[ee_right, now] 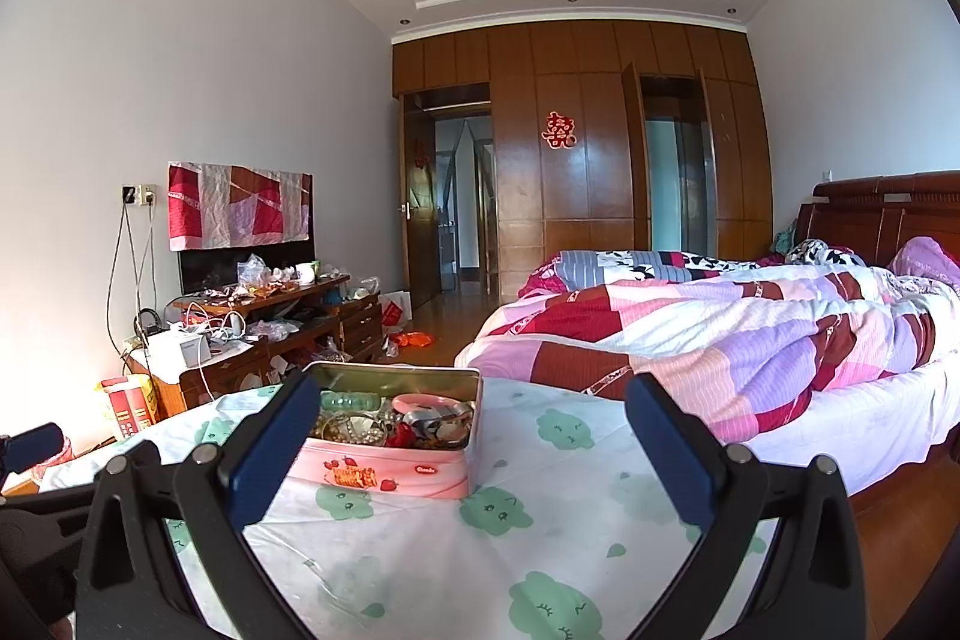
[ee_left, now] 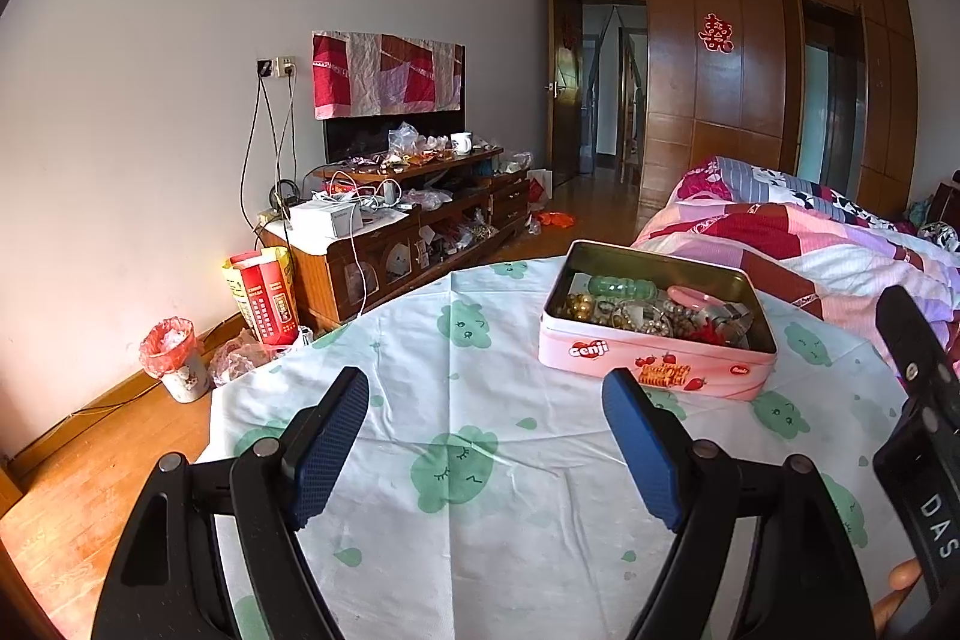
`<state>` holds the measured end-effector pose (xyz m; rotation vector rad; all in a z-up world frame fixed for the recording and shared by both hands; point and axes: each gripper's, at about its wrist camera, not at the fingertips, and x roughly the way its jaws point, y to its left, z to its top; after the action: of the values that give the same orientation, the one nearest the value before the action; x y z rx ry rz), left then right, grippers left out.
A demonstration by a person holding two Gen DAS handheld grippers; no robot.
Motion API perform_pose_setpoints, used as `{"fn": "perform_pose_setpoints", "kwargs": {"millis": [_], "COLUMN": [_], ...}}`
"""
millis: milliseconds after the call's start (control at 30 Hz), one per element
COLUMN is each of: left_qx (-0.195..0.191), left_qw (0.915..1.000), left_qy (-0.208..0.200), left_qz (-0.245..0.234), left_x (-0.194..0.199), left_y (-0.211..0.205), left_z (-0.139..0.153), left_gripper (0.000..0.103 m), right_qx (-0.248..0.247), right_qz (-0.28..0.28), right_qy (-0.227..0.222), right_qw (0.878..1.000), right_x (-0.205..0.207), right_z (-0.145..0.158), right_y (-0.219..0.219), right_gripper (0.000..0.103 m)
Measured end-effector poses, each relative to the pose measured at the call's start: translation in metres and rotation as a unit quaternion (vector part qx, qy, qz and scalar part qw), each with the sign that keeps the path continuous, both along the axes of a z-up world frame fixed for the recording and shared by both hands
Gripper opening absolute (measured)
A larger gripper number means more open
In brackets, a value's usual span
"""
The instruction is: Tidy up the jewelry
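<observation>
One pink tin [ee_left: 654, 361], lidless, sits near the bench's [ee_left: 480, 520] far edge, heaped with jewelry [ee_left: 660, 313]: green and gold beads, a pink bangle, red bits. Both the left gripper [ee_left: 486, 400] and right gripper [ee_right: 474, 409] hover with jaws open, empty.

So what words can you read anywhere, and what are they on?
"Genji": white letters on a red heart, front of the pink tin.
"DAS": white letters on the right gripper's black body, seen at the left view's right edge; possibly cut off.
Red double-happiness sign 囍: on the wooden wardrobe.
Small red logo at the tin's right end: too small to read.
Red box on the floor: print too blurred.
</observation>
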<state>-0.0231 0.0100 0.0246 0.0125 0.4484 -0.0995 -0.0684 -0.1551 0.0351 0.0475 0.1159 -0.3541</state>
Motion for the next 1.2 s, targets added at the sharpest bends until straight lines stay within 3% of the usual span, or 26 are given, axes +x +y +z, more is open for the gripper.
{"fn": "perform_pose_setpoints", "kwargs": {"millis": [1200], "left_qx": [-0.001], "left_qw": [1.0000], "left_qy": [-0.006], "left_qz": [0.001], "left_x": [-0.0014], "left_y": [0.0021], "left_z": [0.0052], "left_gripper": [0.080], "right_qx": [0.002], "right_qz": [-0.001], "right_qy": [0.002], "right_qw": [1.000], "right_x": [0.0000], "right_z": [0.0011], "right_y": [-0.0014], "right_gripper": [0.103]}}
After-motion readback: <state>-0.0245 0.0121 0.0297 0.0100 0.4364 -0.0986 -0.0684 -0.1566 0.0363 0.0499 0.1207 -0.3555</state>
